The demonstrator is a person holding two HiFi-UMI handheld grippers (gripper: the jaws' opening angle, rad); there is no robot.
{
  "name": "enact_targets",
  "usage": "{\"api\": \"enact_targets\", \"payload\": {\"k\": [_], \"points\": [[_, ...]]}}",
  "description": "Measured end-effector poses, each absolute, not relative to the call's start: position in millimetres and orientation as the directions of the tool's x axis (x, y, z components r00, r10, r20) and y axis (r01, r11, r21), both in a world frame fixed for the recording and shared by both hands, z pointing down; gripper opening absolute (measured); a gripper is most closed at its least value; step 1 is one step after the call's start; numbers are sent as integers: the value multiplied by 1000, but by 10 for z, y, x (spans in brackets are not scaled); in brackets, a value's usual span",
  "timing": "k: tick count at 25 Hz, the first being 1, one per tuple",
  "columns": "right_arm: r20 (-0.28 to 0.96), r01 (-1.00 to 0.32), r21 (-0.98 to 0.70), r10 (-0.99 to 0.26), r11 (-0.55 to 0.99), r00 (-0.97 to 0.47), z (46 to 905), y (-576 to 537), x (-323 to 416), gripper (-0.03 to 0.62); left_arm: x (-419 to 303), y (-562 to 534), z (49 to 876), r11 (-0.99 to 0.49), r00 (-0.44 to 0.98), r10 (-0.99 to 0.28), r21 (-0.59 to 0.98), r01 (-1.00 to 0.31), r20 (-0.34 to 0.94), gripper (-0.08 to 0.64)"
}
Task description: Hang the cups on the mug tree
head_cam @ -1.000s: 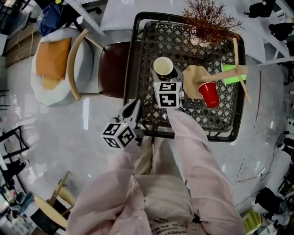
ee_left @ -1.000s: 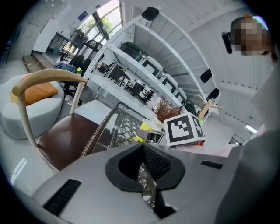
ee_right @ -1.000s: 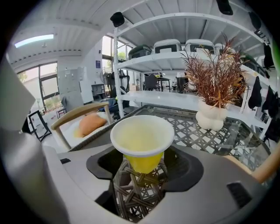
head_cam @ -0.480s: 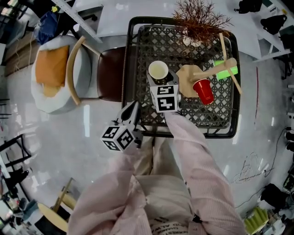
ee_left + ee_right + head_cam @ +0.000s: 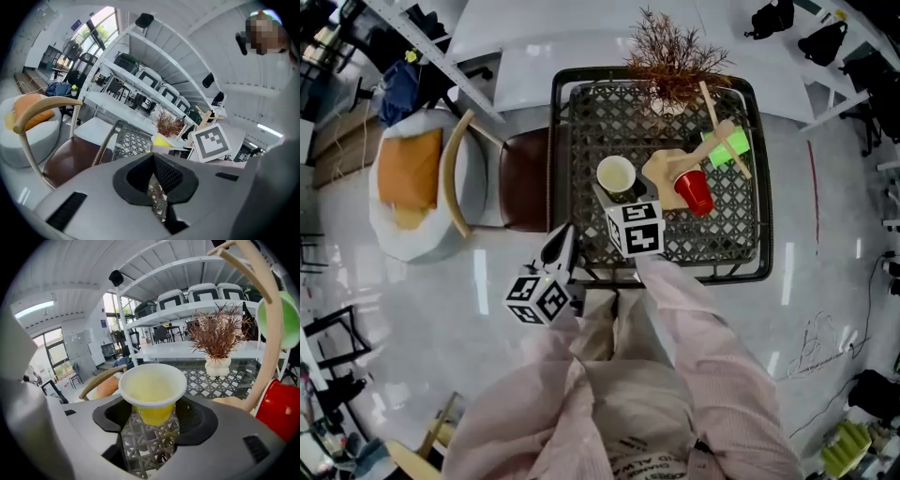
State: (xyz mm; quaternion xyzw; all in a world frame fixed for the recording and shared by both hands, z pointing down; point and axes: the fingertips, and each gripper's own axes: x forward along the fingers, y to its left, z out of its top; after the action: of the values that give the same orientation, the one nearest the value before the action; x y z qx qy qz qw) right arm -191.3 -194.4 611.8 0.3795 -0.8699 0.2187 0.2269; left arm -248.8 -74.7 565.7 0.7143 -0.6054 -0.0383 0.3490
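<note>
Right claw [image 5: 151, 416] pinches the yellow cup [image 5: 152, 387] low down, held above the bench [image 5: 208, 380] beside the mug tree [image 5: 275, 333], so its thin wall could squash or slip while hooking a peg

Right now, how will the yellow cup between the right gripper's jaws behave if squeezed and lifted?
The yellow cup looks thin-walled and empty, so probably light and easily crushed. Narrow base under a wide rim: likely tips if nudged.

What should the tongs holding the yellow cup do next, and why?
Probably lift the white-lined yellow cup in the right tongs toward a bare peg of the wooden mug tree: the red plastic cup and lime-green cup already hang there.
</note>
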Motion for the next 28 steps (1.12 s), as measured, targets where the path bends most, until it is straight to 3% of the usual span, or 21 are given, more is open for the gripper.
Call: {"api": "enact_targets", "payload": {"k": [14,28], "points": [[460,-748,-432,-591,503,-663,5487,-1831,-1652,285,-2291,-792,5184,-109,306,-907,541,-834,290,-2],[309,-581,-720,-574,379,-758,5059,-1867,-1485,284,-2221,-926,4875,-175,337,-912,520,-836,234,-2]]}}
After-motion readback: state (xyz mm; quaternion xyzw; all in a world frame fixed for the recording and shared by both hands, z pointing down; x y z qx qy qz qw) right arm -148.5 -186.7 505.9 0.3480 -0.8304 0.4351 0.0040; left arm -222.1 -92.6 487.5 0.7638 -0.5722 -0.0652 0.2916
